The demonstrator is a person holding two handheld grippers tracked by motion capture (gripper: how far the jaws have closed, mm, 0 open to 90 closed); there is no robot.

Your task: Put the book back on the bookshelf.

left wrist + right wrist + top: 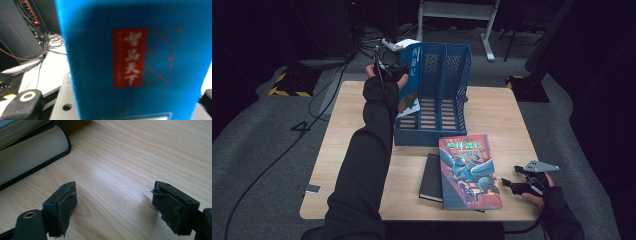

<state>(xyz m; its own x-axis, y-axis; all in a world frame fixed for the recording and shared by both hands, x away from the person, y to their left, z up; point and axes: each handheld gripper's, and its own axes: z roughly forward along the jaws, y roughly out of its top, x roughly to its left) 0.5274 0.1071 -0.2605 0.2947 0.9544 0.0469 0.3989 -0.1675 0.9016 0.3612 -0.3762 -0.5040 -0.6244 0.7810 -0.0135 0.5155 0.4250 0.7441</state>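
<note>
Table (362, 165) of pale wood, seen from above, with a blue rack (439, 100) at its 12 o'clock edge. Left gripper (388, 70), at 11 o'clock on the table, is clamped on a blue book (409, 80); the book is held upright and slightly tilted, its lower end inside the rack's leftmost compartment and its upper end above the rack wall. In the left gripper view the book's cover (135, 60) stands directly ahead between the jaws, blurred by closeness, with a red label bearing white characters; cables and dark equipment lie beyond it at 9 o'clock of that view. Toward 6 o'clock on the table, just below the rack, a colourful book (469, 172) lies flat, overlapping a black book (431, 177) whose left part shows at 9 o'clock of it. Right gripper (512, 184), at 4 o'clock on the table near the edge, is just beside the colourful book's right side and apart from it. In the right gripper view the jaws are spread wide with nothing between them, low over bare wood; the black book's page edge (27, 160) lies at 10 o'clock of that view, with another book's pages above it.
</note>
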